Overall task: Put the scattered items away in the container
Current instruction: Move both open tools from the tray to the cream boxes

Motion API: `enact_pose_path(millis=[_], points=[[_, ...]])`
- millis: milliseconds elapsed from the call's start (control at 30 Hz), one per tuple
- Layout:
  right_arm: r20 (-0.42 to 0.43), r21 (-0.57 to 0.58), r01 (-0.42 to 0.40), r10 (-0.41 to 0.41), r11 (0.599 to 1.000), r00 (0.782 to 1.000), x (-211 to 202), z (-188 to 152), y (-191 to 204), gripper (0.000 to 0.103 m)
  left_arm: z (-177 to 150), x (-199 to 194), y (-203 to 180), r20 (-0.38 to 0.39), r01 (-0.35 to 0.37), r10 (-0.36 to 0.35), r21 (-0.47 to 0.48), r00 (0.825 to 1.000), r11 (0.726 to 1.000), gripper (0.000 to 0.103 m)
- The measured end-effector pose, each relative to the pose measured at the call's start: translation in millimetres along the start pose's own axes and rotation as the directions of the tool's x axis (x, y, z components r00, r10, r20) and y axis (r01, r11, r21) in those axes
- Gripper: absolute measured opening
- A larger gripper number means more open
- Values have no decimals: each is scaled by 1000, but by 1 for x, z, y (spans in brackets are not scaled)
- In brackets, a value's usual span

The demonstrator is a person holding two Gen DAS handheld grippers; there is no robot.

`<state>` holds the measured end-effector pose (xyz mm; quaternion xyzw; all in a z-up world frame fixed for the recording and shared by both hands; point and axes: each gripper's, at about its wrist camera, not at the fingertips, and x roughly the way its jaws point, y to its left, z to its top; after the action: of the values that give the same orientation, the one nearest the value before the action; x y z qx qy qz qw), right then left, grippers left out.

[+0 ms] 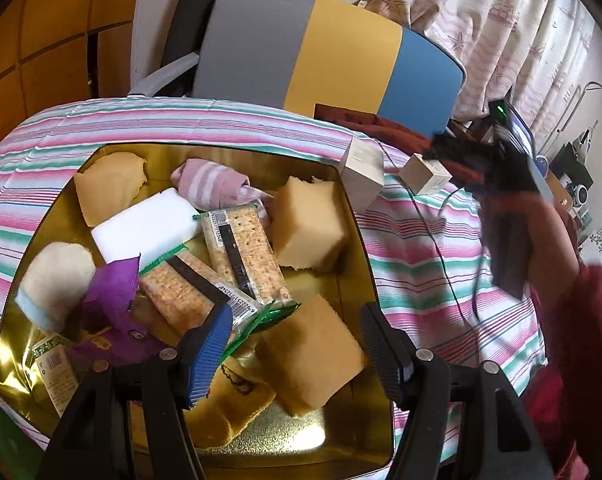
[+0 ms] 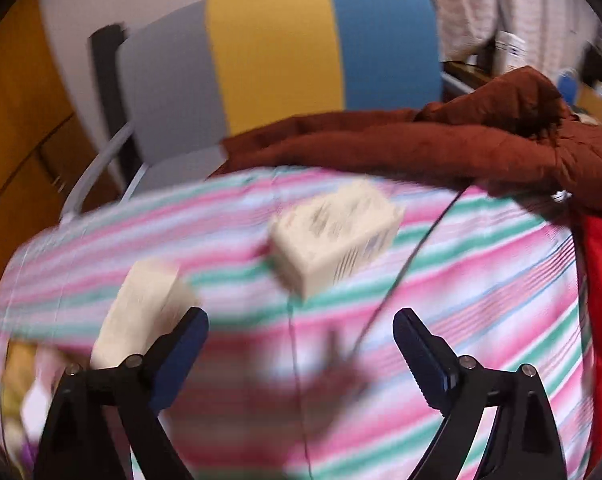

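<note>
Right gripper (image 2: 301, 356) spread wide, empty; two cream boxes (image 2: 333, 240) ahead on striped table (image 2: 481, 300), outside gold tin (image 1: 357, 240). Cable (image 2: 417, 248) crossing beside box: snag risk. Left gripper (image 1: 297, 344) released above tin.

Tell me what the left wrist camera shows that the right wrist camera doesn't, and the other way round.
Only the left wrist view clearly shows the inside of the gold tin: yellow sponge blocks, cracker packs, a white block, a rolled striped cloth, and the open left gripper above them. Only the right wrist view shows the open, empty right gripper close up. Both show the striped cloth, the two cream boxes on it outside the tin, the tricolour chair and the rust-red jacket.
</note>
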<state>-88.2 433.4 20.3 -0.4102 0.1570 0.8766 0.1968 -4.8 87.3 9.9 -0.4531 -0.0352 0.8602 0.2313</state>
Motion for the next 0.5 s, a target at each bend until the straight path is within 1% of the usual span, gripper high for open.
enact_pose_path(millis=[67, 133, 233, 333, 433, 500], points=[[2, 34, 31, -31, 999, 1000, 14, 19, 0, 99, 0, 0, 1, -2, -5, 5, -6, 1000, 1000, 67], [-23, 77, 69, -67, 995, 997, 32, 33, -1, 99, 1, -1, 3, -1, -10, 10, -10, 1000, 1000, 67], [-59, 167, 59, -49, 984, 997, 56, 48, -4, 99, 3, 0, 4, -2, -18, 18, -14, 1000, 1000, 67], [-82, 165, 82, -69, 983, 994, 72, 55, -1, 98, 6, 2, 3, -3, -20, 20, -8, 1000, 1000, 67], [-85, 117, 94, -84, 989, 993, 80, 56, 0, 91, 11, 4, -1, -1, -16, 16, 6, 1000, 1000, 67], [-103, 82, 107, -98, 991, 990, 86, 54, -4, 80, 15, 7, -6, -1, -15, 15, 18, 1000, 1000, 67]])
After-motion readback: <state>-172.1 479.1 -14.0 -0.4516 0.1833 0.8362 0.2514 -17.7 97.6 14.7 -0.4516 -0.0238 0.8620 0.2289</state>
